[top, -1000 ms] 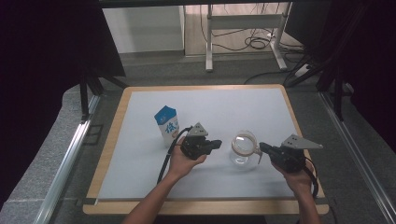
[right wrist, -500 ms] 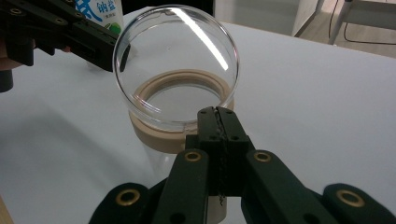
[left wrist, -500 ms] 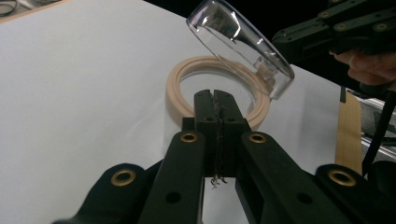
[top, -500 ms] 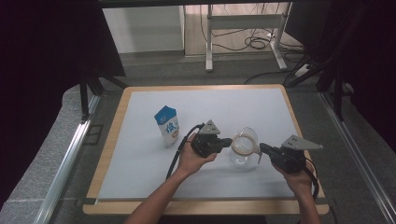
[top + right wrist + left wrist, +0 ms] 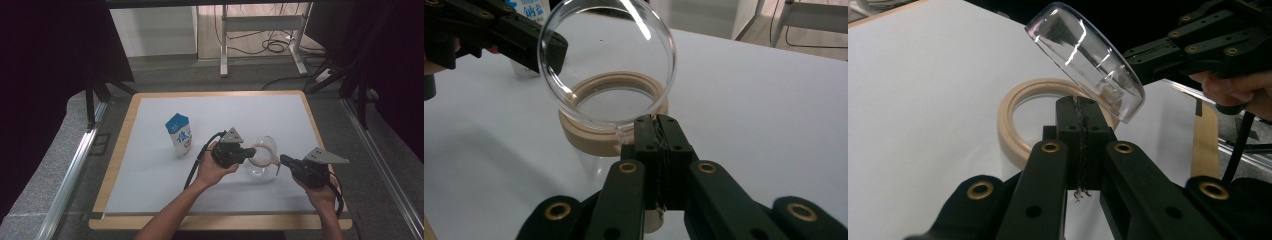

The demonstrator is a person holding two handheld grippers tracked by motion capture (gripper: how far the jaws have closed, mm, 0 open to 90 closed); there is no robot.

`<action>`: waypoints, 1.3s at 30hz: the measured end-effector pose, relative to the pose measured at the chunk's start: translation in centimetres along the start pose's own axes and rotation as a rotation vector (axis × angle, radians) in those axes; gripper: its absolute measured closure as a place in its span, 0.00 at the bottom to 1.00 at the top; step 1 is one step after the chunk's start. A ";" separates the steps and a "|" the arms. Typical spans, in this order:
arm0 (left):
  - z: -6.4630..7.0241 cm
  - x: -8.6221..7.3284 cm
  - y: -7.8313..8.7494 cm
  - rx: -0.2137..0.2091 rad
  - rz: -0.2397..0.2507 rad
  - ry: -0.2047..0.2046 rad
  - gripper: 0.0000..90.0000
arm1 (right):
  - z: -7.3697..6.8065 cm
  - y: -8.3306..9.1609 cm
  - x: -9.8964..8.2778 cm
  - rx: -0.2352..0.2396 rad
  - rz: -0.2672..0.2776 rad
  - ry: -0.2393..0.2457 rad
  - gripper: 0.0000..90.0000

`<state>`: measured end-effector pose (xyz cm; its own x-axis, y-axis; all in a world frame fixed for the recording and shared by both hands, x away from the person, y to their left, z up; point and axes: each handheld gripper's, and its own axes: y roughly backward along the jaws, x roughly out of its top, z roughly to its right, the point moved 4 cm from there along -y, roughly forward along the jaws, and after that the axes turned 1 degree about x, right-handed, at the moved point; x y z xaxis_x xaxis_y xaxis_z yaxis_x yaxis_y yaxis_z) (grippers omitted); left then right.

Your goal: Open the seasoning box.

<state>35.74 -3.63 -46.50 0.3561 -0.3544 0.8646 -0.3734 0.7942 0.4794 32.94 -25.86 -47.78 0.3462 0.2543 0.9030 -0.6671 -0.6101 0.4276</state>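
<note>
Glass and wood made up the work in hand. The right gripper [image 5: 658, 122], near right, had its jaws together on the edge of the clear domed lid [image 5: 609, 55], which stood tilted up over the jar's mouth. The left gripper [image 5: 1083, 107] had its jaws pressed together at the near side of the jar's tan collar [image 5: 1013, 125]; whether they pinched the collar could not be told. The jar [image 5: 260, 160] stood at centre near on the white table [image 5: 150, 165], between both grippers. The lid was judged rigid, light, smooth and breakable; a thin-edge pinch could slip or twist. The collar offered the firmer hold. Left of the left gripper and apart stood the carton [image 5: 179, 135].
</note>
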 end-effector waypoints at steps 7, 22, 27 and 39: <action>1.1 0.8 -0.6 -0.018 0.002 -0.026 1.00 | 1.5 0.7 -0.4 -0.059 0.014 -0.045 0.82; 3.3 2.1 -2.0 -0.050 -0.017 -0.080 1.00 | 2.4 0.6 -2.0 -0.079 -0.020 -0.087 0.71; 2.7 1.7 -1.5 -0.041 -0.013 -0.068 1.00 | 2.4 0.7 -2.0 -0.078 -0.018 -0.086 0.70; 0.1 -1.5 2.4 0.018 0.021 -0.018 0.82 | 0.4 1.3 -2.4 -0.072 -0.034 -0.052 0.57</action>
<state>34.19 -1.24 -46.58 0.3329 -0.3468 0.8769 -0.3960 0.7925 0.4638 31.52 -27.54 -49.38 0.4016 0.2337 0.8855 -0.6997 -0.5455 0.4614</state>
